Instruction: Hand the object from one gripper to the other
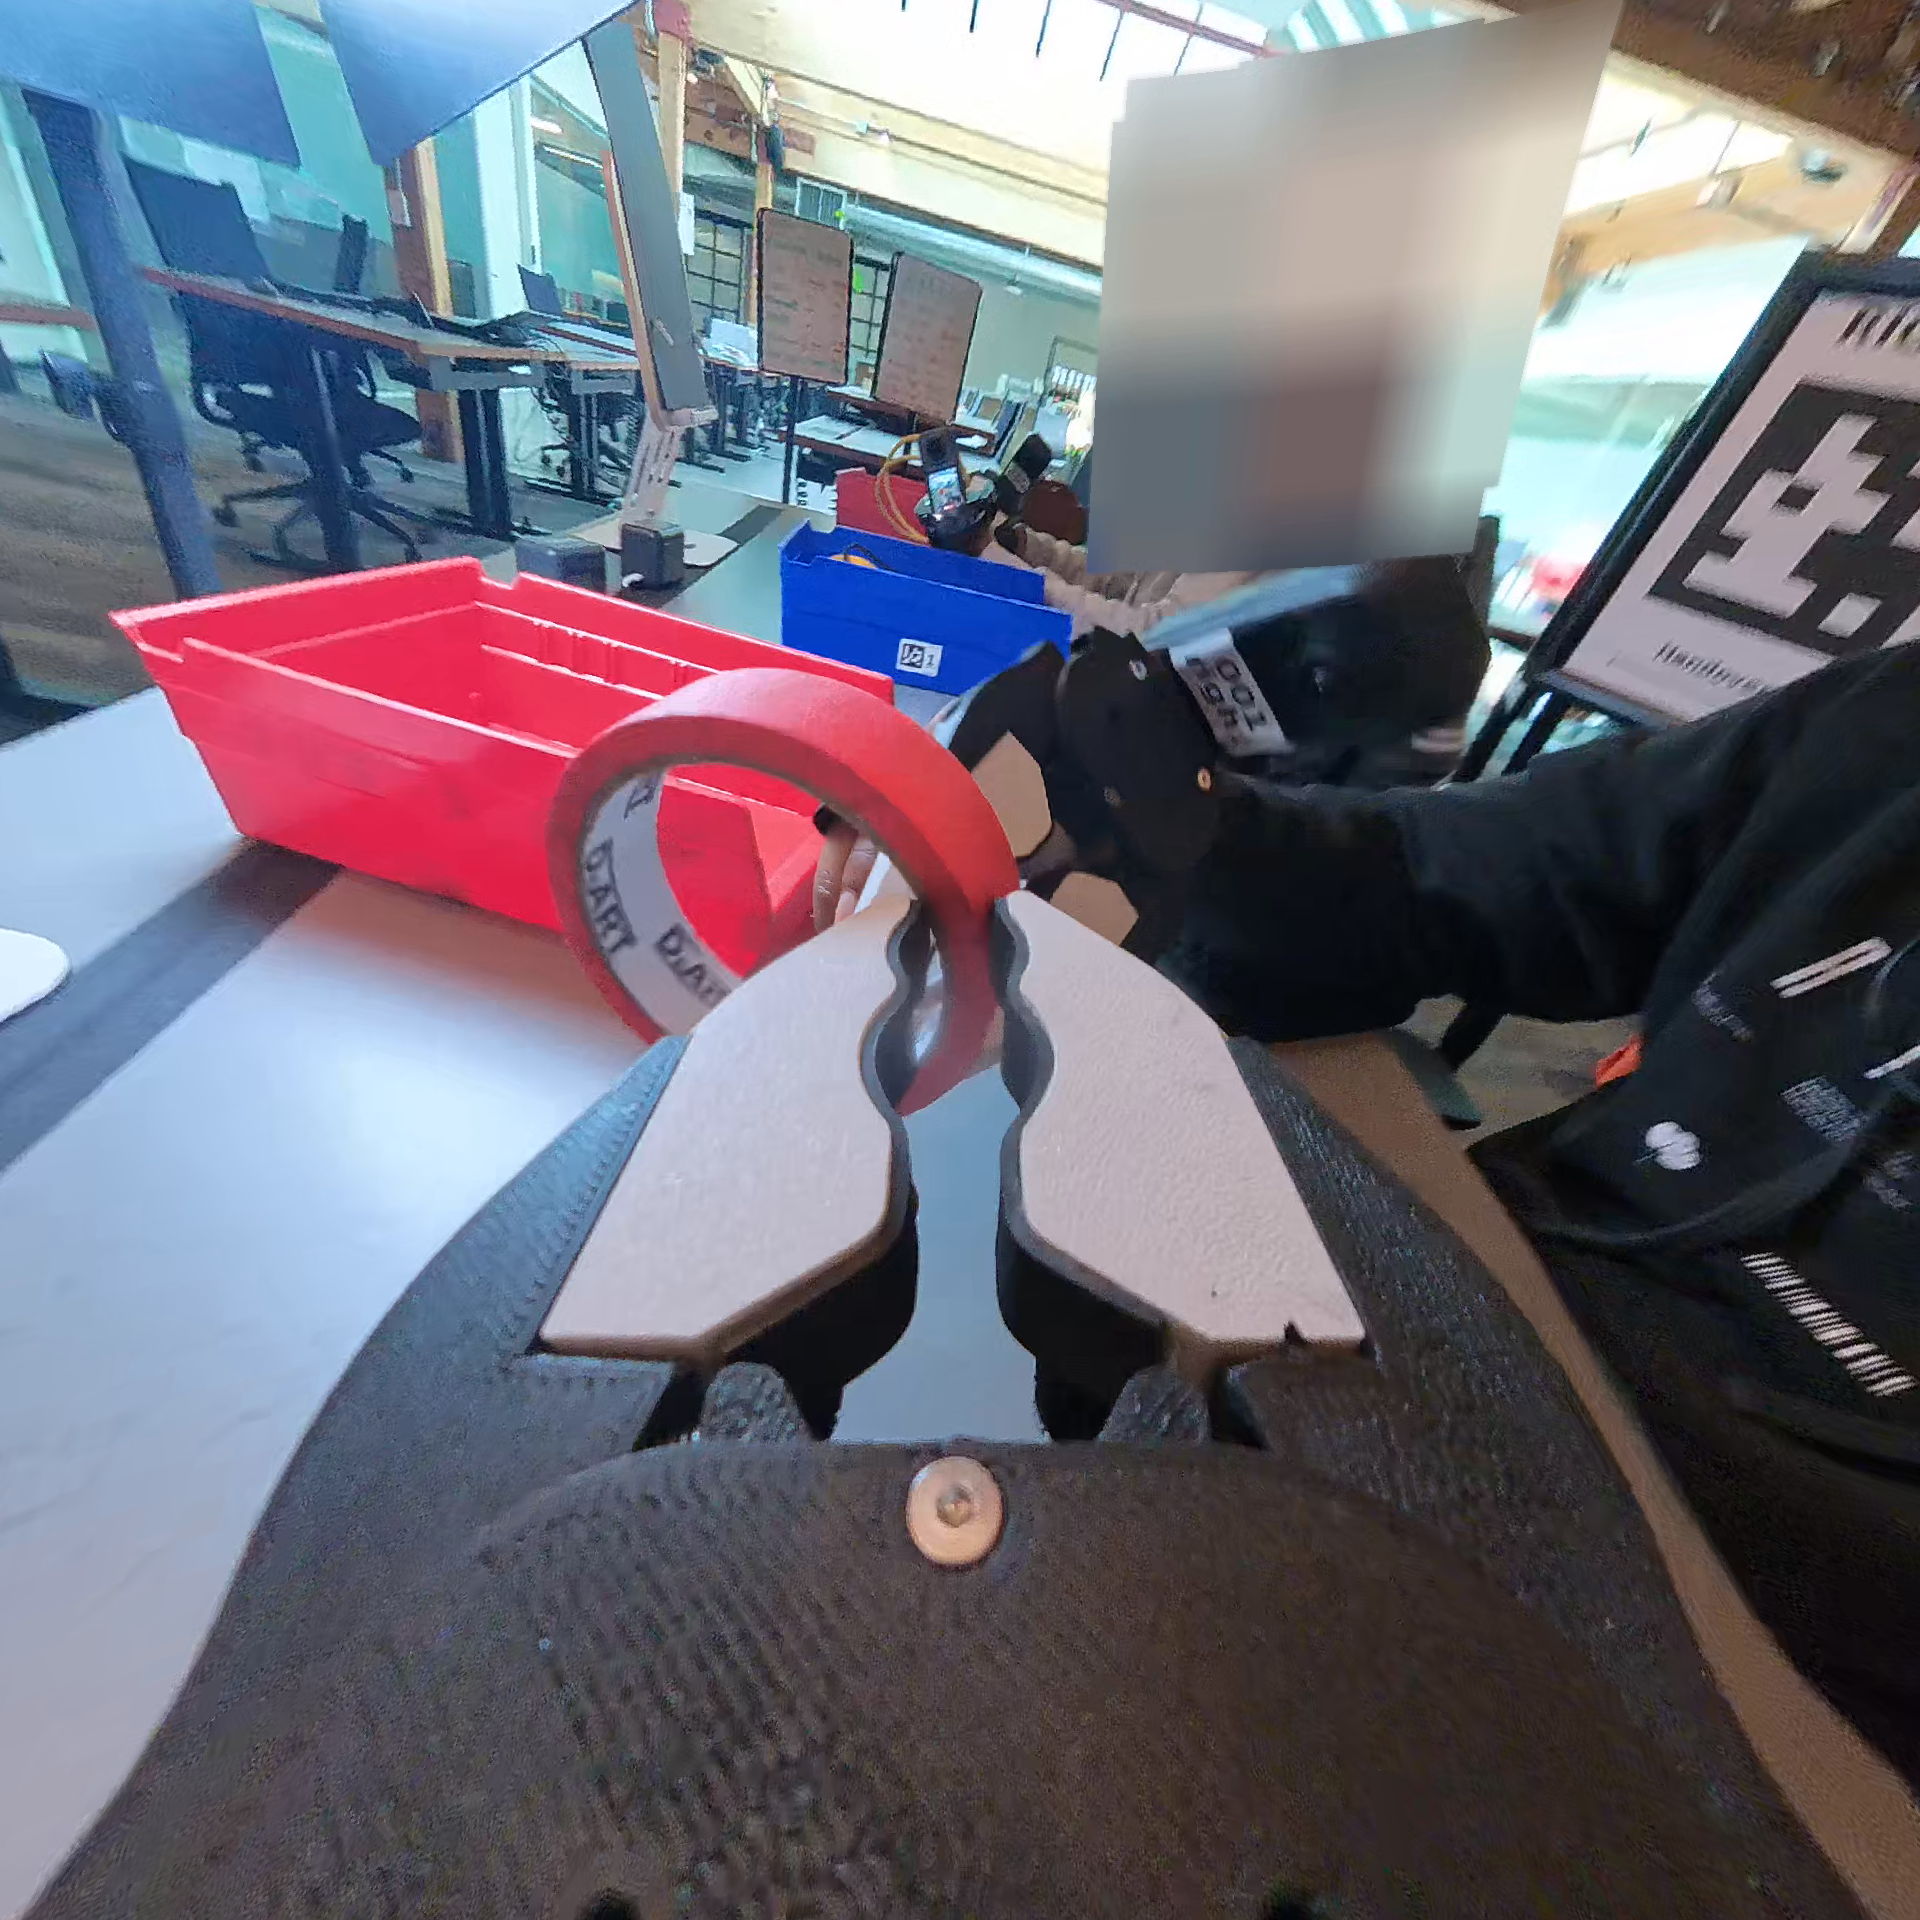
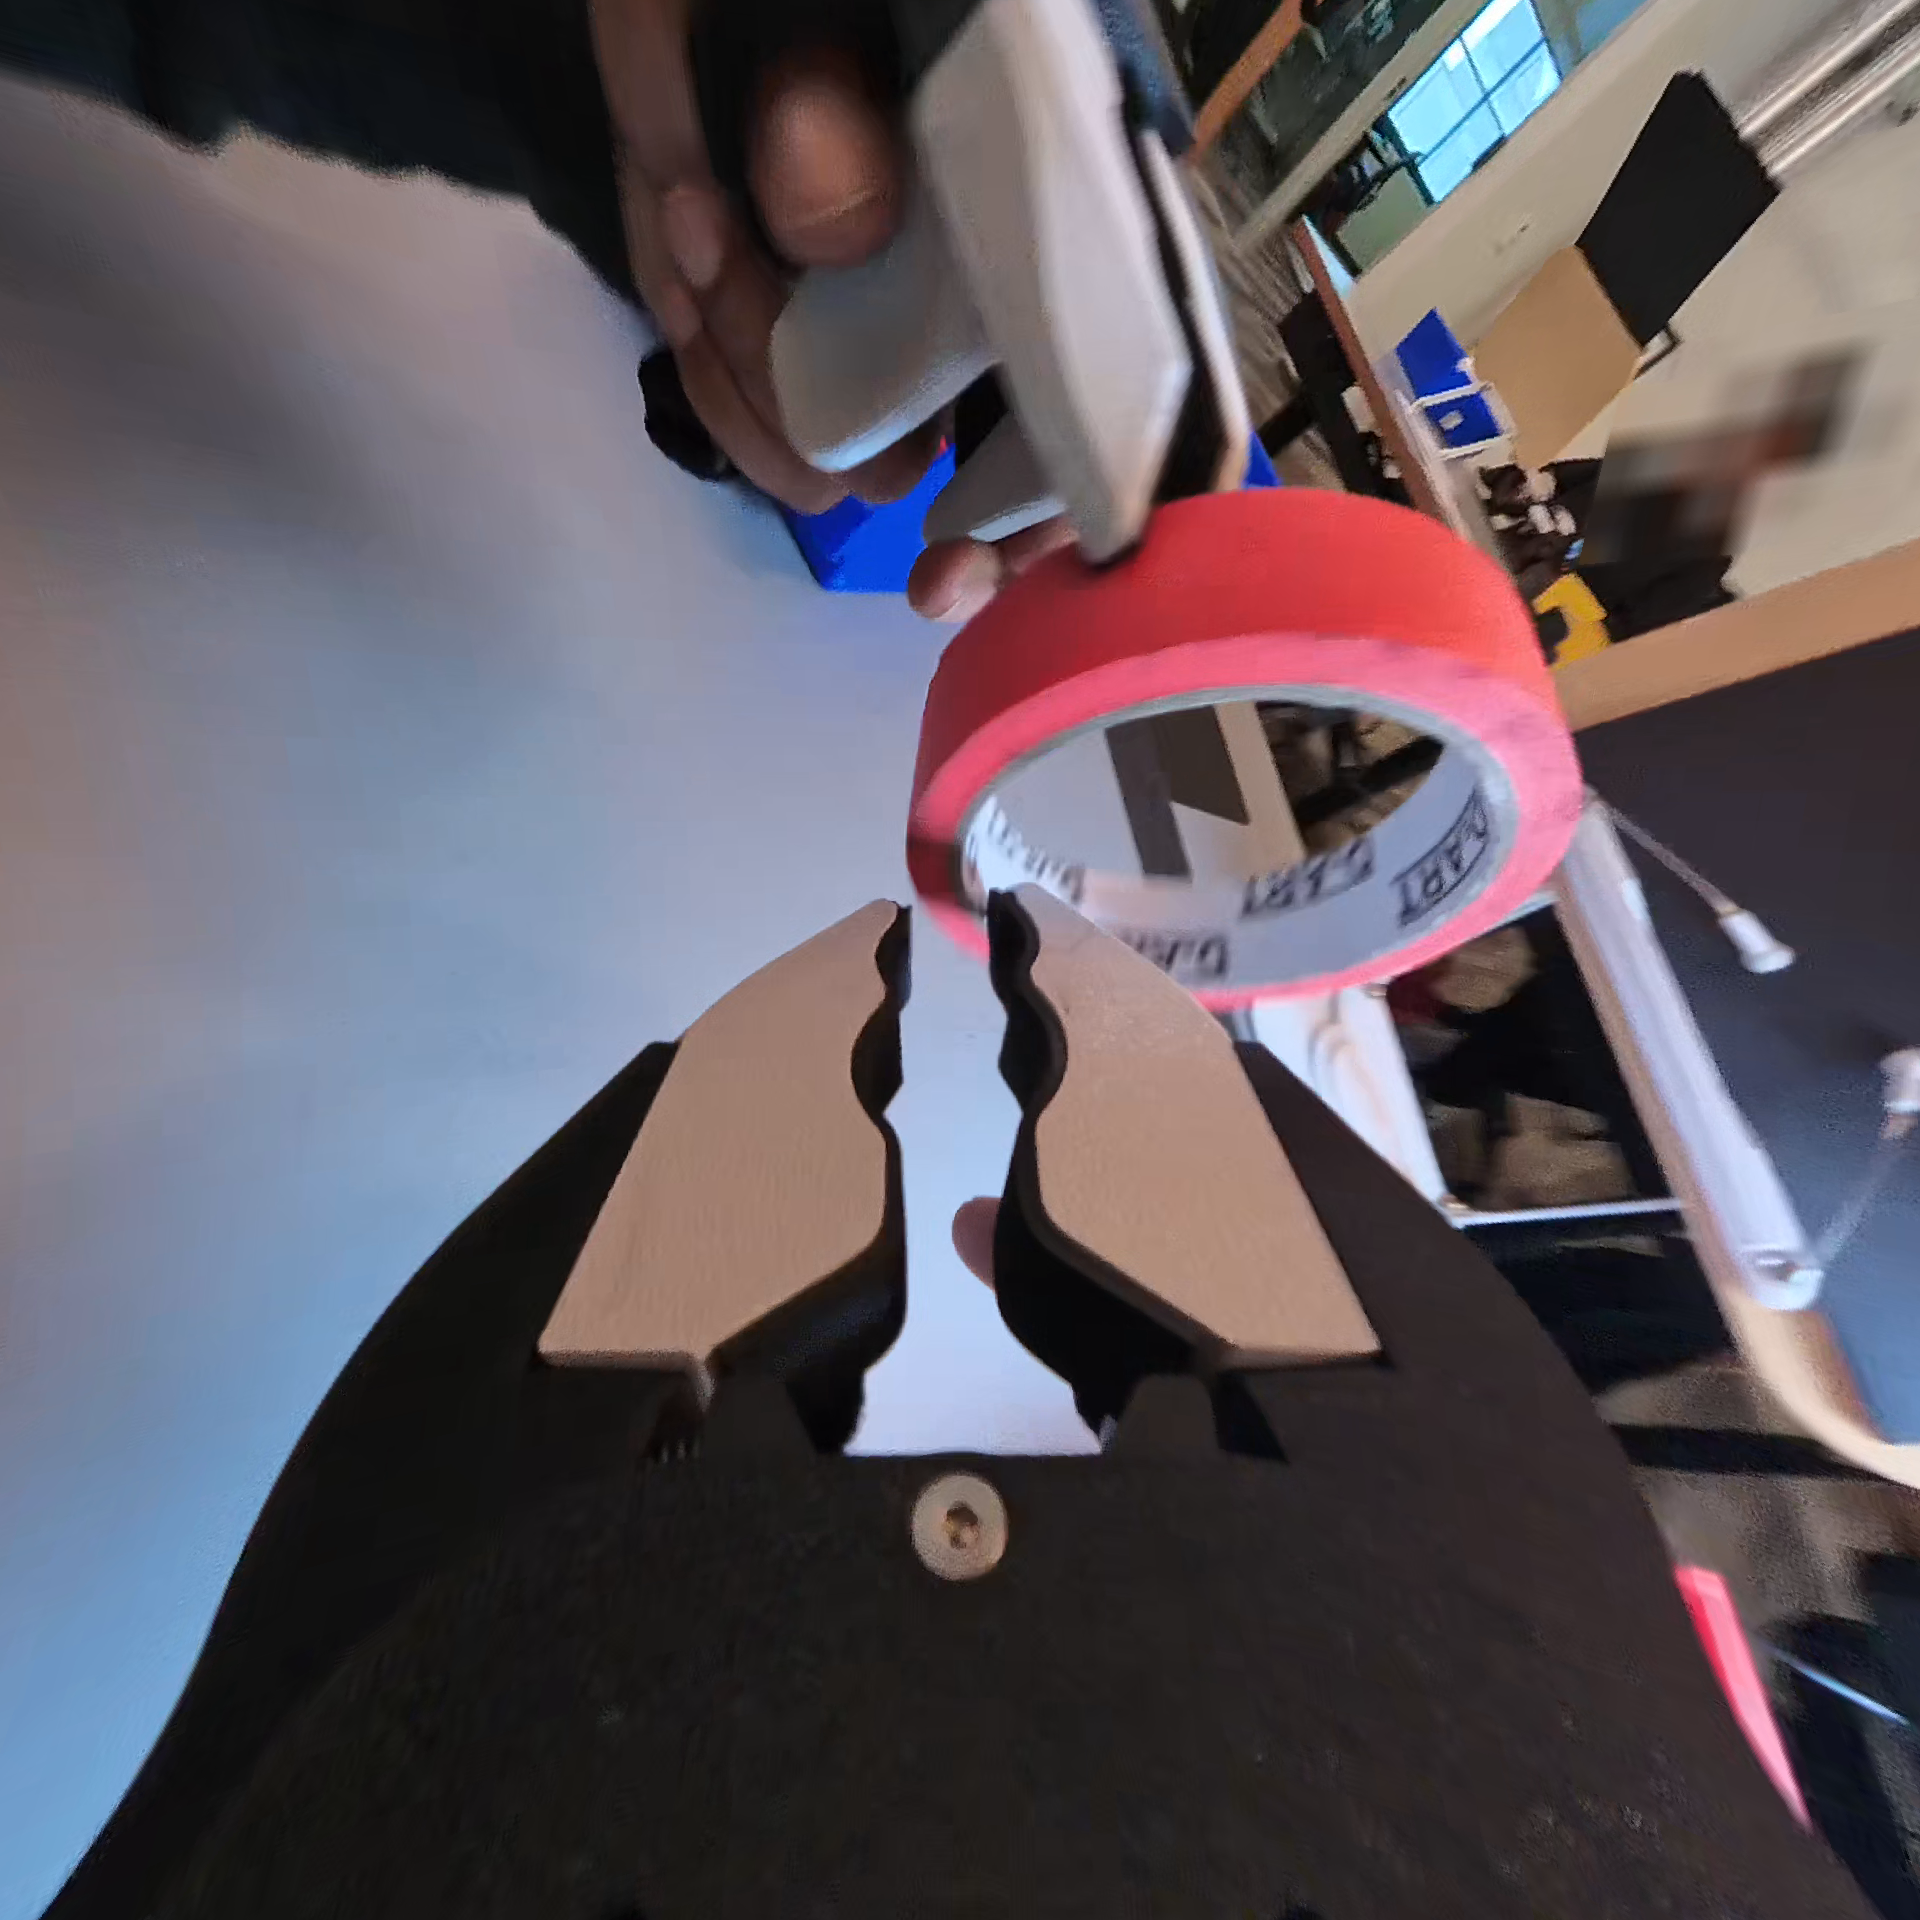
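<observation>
Because the handover needs a free stretch of rim, the left gripper [image 1: 954, 935] pinches the red tape roll [image 1: 790, 831] by one wall only, jaws closed across the band and the ring held clear above the table [image 1: 260, 1091], near the red bin [image 1: 416, 707]. From the right wrist, the right gripper [image 2: 948, 920] has its jaws slightly spread and empty, fingertips at the roll's near rim, apparently lined up to take the unclamped side.

Open workshop hall. Timber ceiling beams [image 1: 1714, 62], bright skylight [image 1: 1039, 42]. Rows of desks [image 1: 416, 332], black office chair [image 1: 301, 405], brown partition boards [image 1: 805, 296]. Grey bench [image 1: 260, 1143] in foreground.
</observation>
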Motion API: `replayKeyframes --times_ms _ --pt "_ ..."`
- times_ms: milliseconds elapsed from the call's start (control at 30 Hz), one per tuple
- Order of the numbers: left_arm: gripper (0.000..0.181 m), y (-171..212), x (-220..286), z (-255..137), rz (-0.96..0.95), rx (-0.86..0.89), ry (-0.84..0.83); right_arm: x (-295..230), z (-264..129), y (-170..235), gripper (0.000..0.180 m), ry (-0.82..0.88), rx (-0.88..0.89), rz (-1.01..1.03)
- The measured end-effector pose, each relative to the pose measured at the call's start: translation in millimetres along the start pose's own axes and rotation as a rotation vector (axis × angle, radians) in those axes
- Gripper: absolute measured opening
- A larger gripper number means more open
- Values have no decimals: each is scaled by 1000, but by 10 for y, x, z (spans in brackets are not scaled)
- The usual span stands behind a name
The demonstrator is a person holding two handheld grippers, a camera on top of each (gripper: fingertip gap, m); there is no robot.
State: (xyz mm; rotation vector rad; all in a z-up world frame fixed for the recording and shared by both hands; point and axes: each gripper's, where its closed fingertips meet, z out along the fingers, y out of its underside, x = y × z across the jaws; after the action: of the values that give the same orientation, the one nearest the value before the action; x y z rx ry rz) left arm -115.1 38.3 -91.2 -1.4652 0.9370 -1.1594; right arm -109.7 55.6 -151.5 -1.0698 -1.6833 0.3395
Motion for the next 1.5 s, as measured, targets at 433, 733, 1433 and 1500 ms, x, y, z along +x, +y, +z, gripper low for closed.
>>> replayKeyframes --times_ms 433,733,1433,1500 --pt "10 123 128 316 528 -185 -187 288 -538 -451 30 -548 584 964" --pt "20 53 47 170 186 -73 -98 124 -397 -356 10 -400 407 665" --pt "28 72 -555 51 -154 -3 -390 260 -18 181 15 251 -339 -227" --pt "28 -49 -552 -71 -141 74 -351 250 -119 -121 19 168 -124 -21"
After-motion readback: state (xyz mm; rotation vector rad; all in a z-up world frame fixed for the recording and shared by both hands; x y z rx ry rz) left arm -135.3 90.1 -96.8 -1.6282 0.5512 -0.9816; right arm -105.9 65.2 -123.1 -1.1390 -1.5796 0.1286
